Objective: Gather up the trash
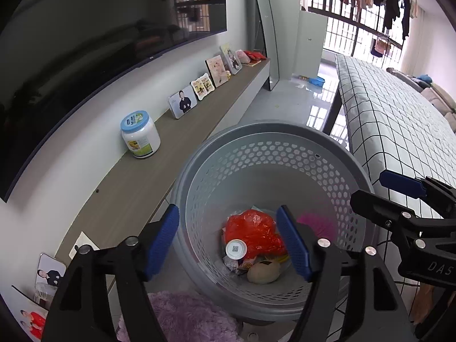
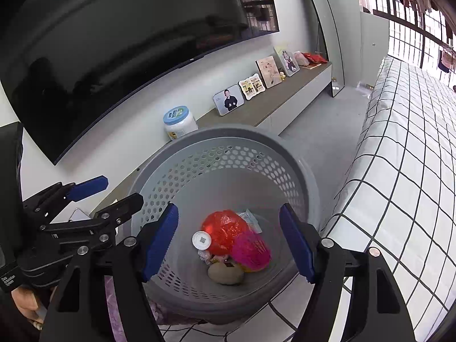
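A grey perforated trash basket stands below both grippers; it also shows in the right wrist view. Inside lie a red plastic bag, a white round lid, a pink item, a beige rounded lump and small scraps. My left gripper is open and empty over the basket's mouth. My right gripper is open and empty over it too. Each gripper shows in the other's view, the right one and the left one.
A long shelf under a wall TV carries a white jar with a blue lid and several photo frames. A bed with checked cover is on the right. A purple fluffy mat lies by the basket.
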`<action>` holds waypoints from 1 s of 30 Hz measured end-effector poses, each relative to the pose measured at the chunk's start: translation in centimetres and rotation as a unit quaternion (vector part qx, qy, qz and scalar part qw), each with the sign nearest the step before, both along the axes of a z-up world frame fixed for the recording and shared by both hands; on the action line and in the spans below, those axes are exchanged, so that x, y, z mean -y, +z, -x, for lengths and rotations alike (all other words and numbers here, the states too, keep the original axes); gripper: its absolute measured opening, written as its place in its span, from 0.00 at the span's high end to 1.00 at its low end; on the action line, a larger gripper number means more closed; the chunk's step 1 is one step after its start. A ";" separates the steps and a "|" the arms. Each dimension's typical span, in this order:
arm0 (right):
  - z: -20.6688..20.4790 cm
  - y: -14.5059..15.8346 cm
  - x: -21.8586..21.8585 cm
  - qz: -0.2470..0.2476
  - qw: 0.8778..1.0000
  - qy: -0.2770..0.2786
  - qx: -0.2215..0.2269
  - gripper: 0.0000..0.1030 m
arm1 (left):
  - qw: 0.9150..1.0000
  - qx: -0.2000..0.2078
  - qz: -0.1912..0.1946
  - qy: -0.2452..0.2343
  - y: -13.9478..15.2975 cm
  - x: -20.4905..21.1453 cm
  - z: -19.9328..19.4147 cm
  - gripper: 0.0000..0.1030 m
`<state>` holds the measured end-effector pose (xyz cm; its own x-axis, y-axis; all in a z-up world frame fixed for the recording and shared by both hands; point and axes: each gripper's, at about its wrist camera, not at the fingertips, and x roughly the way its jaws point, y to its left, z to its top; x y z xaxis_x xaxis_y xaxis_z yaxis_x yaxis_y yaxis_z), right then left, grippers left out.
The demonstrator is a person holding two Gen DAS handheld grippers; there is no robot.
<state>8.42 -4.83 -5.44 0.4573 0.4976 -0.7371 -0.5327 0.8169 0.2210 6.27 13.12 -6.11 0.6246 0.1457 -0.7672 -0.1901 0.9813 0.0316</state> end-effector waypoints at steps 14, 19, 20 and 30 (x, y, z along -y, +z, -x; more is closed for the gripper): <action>0.4 0.5 0.6 0.010 1.000 -0.020 0.022 0.32 | 0.999 0.001 -0.009 0.032 0.3 -0.3 0.7 0.19; 0.4 0.5 0.6 0.016 0.999 -0.025 0.024 0.31 | 0.999 0.005 -0.012 0.038 0.6 -0.1 1.1 0.14; 0.3 0.5 0.6 0.016 0.999 -0.026 0.024 0.31 | 0.999 0.006 -0.013 0.040 0.6 -0.1 1.1 0.12; 0.0 0.4 0.5 0.028 0.999 -0.033 0.020 0.31 | 0.998 0.014 -0.029 0.055 1.3 0.2 1.7 0.06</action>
<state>8.43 -5.37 -5.05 0.5176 0.4236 -0.7434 -0.4852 0.8610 0.1528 4.54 12.95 -4.81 0.6231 0.2573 -0.7386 -0.2975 0.9513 0.0804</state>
